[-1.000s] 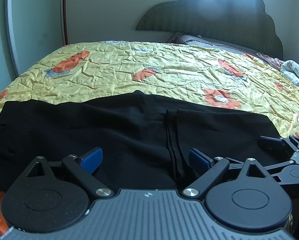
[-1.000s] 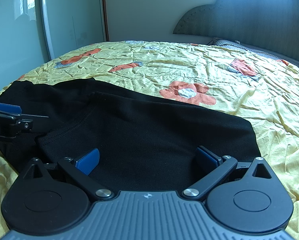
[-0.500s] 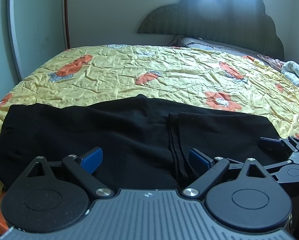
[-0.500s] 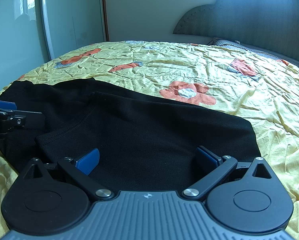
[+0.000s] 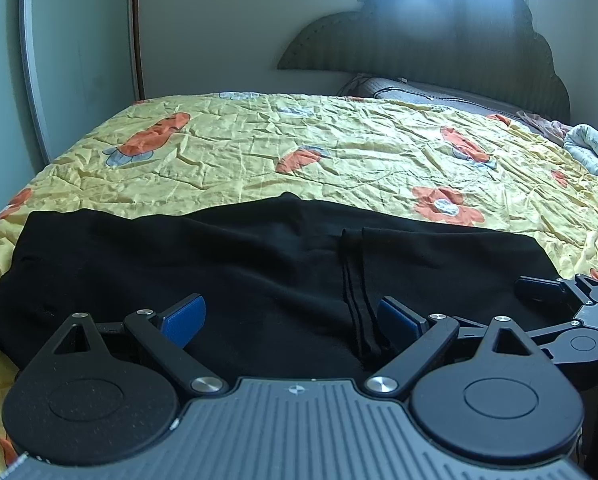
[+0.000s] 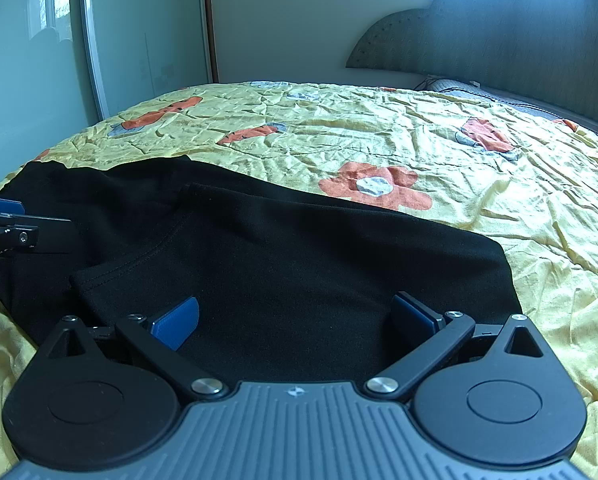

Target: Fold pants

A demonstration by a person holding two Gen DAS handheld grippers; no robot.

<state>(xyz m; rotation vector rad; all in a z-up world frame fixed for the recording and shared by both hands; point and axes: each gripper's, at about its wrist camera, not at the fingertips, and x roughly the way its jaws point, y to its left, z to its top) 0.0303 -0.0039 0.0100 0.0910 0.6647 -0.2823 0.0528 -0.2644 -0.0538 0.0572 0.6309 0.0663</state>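
Black pants (image 5: 227, 264) lie flat across the near part of the bed, with a folded part on their right half whose hemmed edge (image 5: 353, 280) runs toward me. They also fill the right wrist view (image 6: 299, 264). My left gripper (image 5: 291, 316) is open, low over the pants' near edge, its blue pads (image 5: 183, 318) wide apart. My right gripper (image 6: 295, 316) is open over the folded part's near edge. The right gripper shows at the left wrist view's right edge (image 5: 559, 300); the left one shows at the right wrist view's left edge (image 6: 15, 232).
A yellow quilt with orange flowers (image 5: 339, 152) covers the bed. A dark headboard (image 5: 439, 40) and pillow (image 5: 419, 90) are at the far end. Crumpled cloth (image 5: 591, 152) lies at the far right. A sliding glass door (image 6: 39, 60) stands on the left.
The left wrist view has tilted so the pants sit lower in frame, and in the right wrist view the left gripper has slid leftward. The right gripper has stayed still. Both jaws stay open.
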